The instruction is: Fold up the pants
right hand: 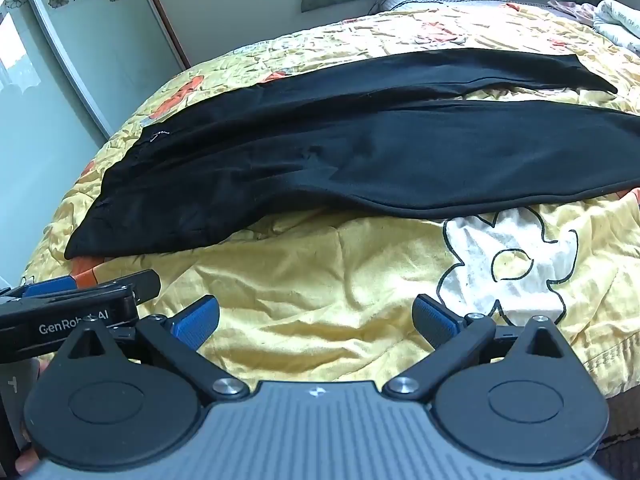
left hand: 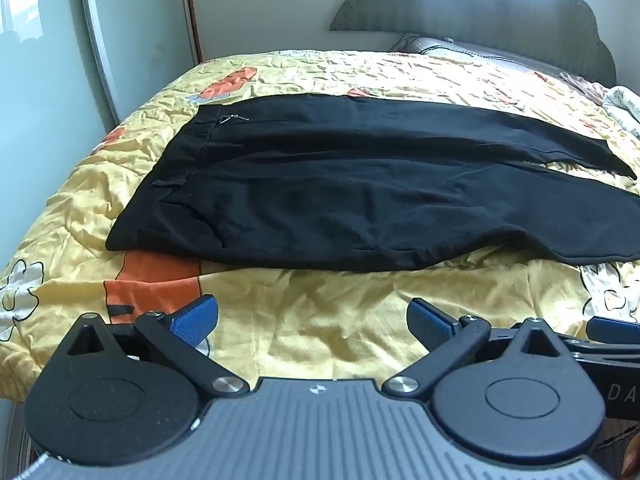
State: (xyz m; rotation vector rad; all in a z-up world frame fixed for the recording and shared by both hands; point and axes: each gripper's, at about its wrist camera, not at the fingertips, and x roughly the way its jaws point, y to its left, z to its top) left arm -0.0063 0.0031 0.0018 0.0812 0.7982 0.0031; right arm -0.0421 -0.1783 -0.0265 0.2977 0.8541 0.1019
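Note:
Black pants [left hand: 340, 192] lie flat across a bed, waistband to the left, both legs stretched to the right and slightly apart at the ends. In the right wrist view the pants [right hand: 360, 152] run the same way. My left gripper [left hand: 312, 320] hovers open over bare quilt near the bed's front edge, short of the pants, nothing between its blue pads [left hand: 196, 320]. My right gripper [right hand: 316, 320] is open too, beside the left one, over the quilt in front of the near leg. The left gripper's body [right hand: 76, 308] shows at the left edge of the right wrist view.
A yellow quilt [left hand: 320, 320] with orange and white flower prints covers the bed. A grey headboard [left hand: 480, 4] and pillow [left hand: 460, 50] are at the far end. Crumpled light cloth [right hand: 616, 20] lies far right. A sliding wardrobe door [left hand: 120, 40] stands left of the bed.

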